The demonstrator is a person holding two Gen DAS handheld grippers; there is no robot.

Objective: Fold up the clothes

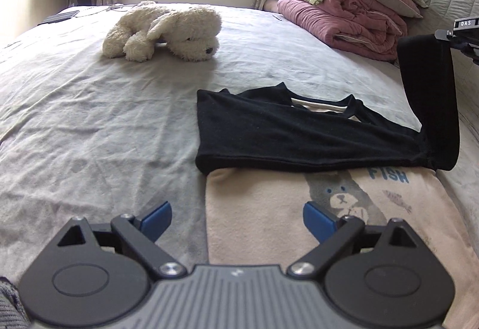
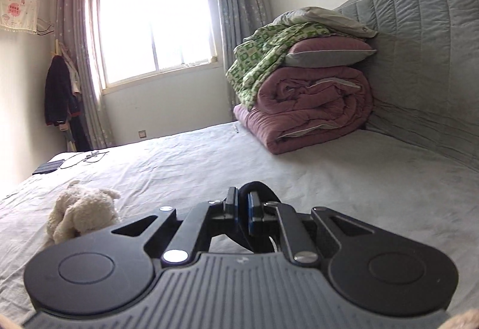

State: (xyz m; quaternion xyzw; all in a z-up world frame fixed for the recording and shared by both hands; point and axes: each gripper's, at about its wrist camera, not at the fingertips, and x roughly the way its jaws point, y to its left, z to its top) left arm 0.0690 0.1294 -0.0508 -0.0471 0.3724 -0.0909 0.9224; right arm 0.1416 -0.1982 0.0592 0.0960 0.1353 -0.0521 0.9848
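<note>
1. Black-sleeved sweatshirt [image 1: 299, 143], pale pink body with a cartoon bear and the word "FISH" printed on it; it lies flat on the grey bedsheet [image 1: 89, 119] toward the right side of the bed. One black sleeve is folded across the chest; the collar shows a light stripe.
2. Raised sleeve [image 1: 431, 95]: I see the other black sleeve lifted clear of the bed at the far right, hanging in a fold from my right gripper.
3. My right gripper [image 2: 244, 209]: blue pads pressed together on a loop of the black sleeve cloth, which bulges out above and below them. It is held above the sheet, facing the window [image 2: 152, 24].
4. My left gripper [image 1: 236, 221]: fingers spread wide, nothing between the blue pads [image 1: 157, 216]. It sits low over the near edge of the pink body, one finger above the sheet and the other above the garment; I cannot tell whether either touches.
5. White plush dog [image 1: 163, 30]: lying on its side on the sheet, well beyond the sweatshirt.
6. Bedding stack [image 2: 305, 101]: rolled mauve quilt, a pillow and a green patterned cover piled against the grey padded headboard [image 2: 419, 45].
7. Dark clothing [image 2: 58, 92] hanging in the corner beside the curtain.
</note>
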